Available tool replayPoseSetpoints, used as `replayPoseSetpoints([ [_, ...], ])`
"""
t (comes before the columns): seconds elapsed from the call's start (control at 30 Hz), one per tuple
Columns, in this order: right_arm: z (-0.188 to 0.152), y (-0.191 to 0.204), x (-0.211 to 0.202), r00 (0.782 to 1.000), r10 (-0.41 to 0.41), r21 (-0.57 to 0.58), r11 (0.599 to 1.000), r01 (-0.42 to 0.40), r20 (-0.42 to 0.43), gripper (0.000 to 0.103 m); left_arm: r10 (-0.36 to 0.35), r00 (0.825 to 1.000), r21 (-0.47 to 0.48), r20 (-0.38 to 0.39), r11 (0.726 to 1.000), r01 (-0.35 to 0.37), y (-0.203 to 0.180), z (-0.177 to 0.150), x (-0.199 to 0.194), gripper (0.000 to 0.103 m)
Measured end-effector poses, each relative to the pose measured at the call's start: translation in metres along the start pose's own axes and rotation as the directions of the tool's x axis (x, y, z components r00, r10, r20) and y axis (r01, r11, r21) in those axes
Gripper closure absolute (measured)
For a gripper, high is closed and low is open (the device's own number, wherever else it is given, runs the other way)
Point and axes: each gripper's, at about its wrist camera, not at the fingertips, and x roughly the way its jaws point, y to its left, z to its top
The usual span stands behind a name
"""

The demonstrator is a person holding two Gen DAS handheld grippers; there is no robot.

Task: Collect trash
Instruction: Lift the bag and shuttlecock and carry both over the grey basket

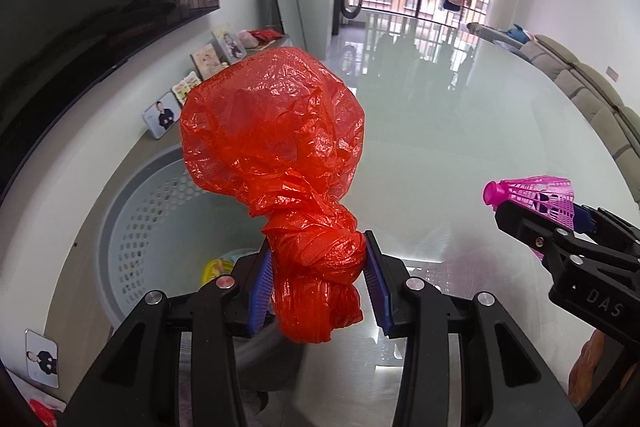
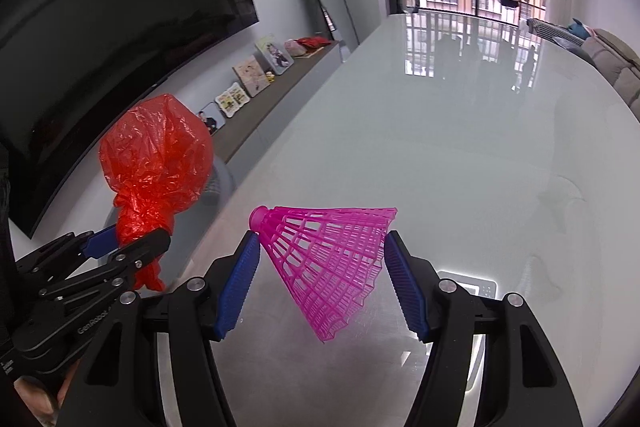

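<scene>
Glossy grey table point(image 2: 460, 147), perforated bin point(image 1: 136, 211) beside its left edge.

Left gripper point(image 1: 318, 281) is clenched on the knotted neck of a red bag point(image 1: 272, 131), held in the air near the bin. Right gripper point(image 2: 320, 279) grasps a pink shuttlecock point(image 2: 328, 259) between its blue pads point(image 2: 236, 291), above the table. Both items are off the surface.
</scene>
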Motion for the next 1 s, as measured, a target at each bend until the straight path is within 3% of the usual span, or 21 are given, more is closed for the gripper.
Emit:
replayPoseSetpoints([
  [0.5, 0.035, 0.119, 0.074, 0.991, 0.105, -0.158, 0.981, -0.117, -0.08, 0.041, 0.112, 0.992, -0.118, -0.064, 0.986, -0.119, 0.114, -0.001, 0.027, 0.062],
  [0.83, 0.043, 0.145, 0.115, 0.987, 0.111, -0.187, 0.973, -0.132, -0.116, 0.04, 0.113, 0.989, -0.127, -0.096, 0.984, -0.125, 0.13, -0.007, 0.042, 0.06],
  [1.0, 0.042, 0.147, 0.117, 0.991, 0.096, -0.216, 0.969, -0.116, -0.098, 0.032, 0.124, 0.988, -0.114, -0.096, 0.984, -0.135, 0.127, -0.005, 0.046, 0.054],
])
